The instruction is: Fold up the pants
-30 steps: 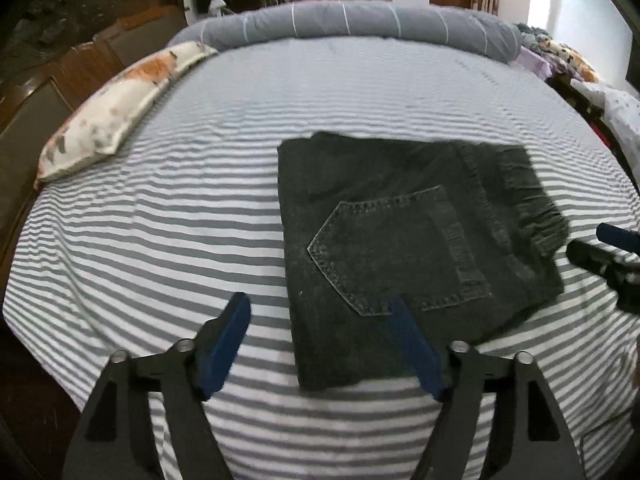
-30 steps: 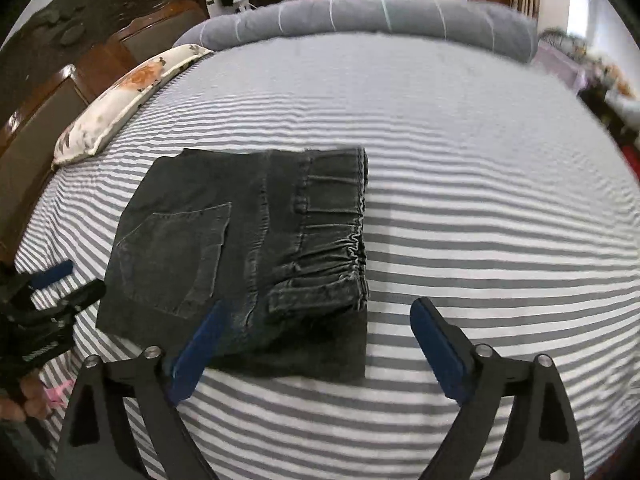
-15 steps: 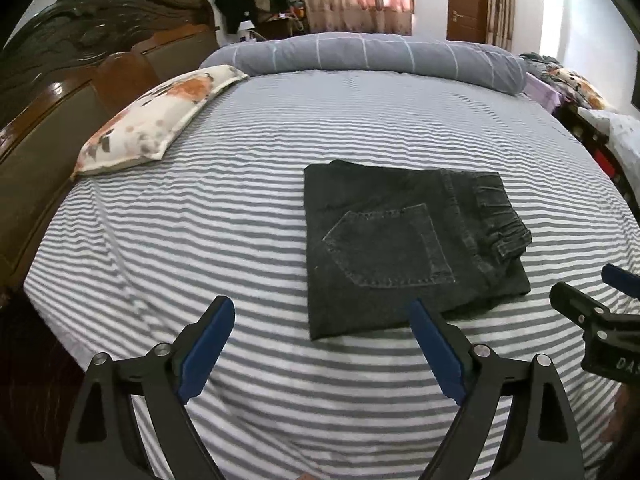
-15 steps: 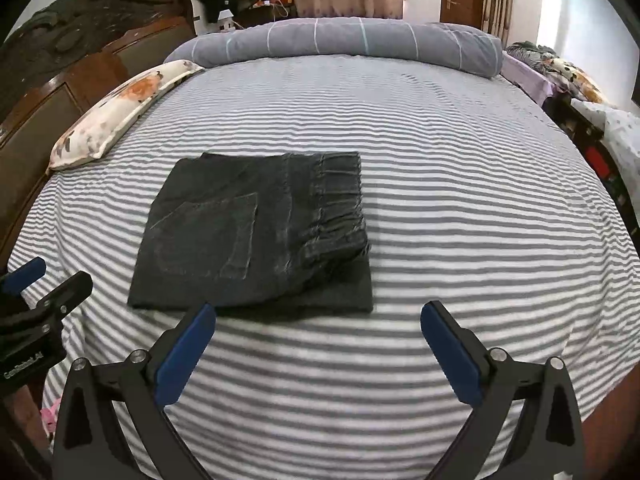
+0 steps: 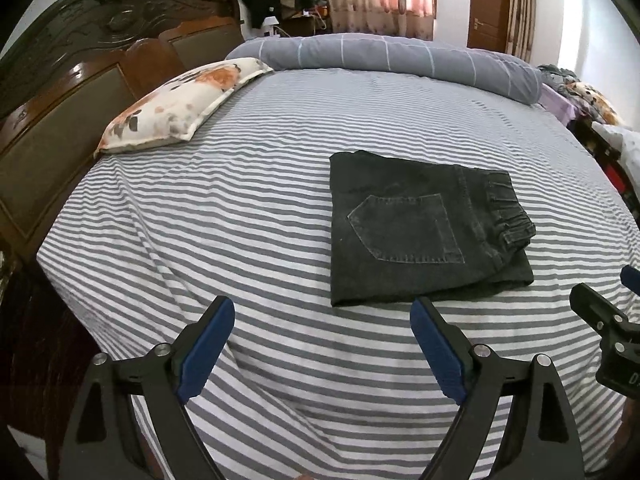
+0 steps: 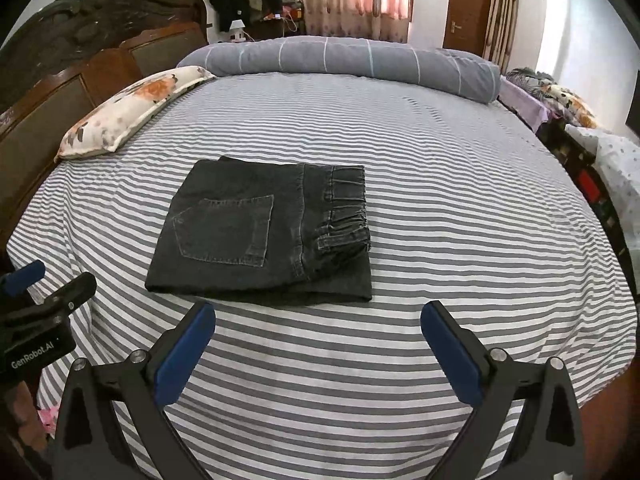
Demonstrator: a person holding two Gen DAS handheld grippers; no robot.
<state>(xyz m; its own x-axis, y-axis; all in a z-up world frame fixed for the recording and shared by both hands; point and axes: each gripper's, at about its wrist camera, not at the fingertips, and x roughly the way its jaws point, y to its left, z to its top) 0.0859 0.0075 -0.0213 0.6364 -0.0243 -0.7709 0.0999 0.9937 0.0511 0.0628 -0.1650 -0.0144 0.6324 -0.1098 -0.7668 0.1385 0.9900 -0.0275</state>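
Dark grey denim pants (image 5: 416, 228) lie folded in a compact rectangle on the striped bed sheet (image 5: 240, 220), back pocket up and waistband at the right. They also show in the right wrist view (image 6: 264, 232). My left gripper (image 5: 322, 320) is open and empty, held back from the near edge of the pants. My right gripper (image 6: 316, 320) is open and empty, also short of the pants. Each gripper appears at the edge of the other's view, the right one (image 5: 600, 312) and the left one (image 6: 44, 292).
A floral pillow (image 5: 180, 108) lies at the left by the dark wooden headboard (image 5: 80, 80). A rolled grey duvet (image 5: 384, 54) lies across the far side. Furniture and bedding (image 6: 580, 136) stand past the bed's right edge.
Both grippers have pulled back and up from the pants, which now look smaller and farther away. The pants have stayed folded in place.
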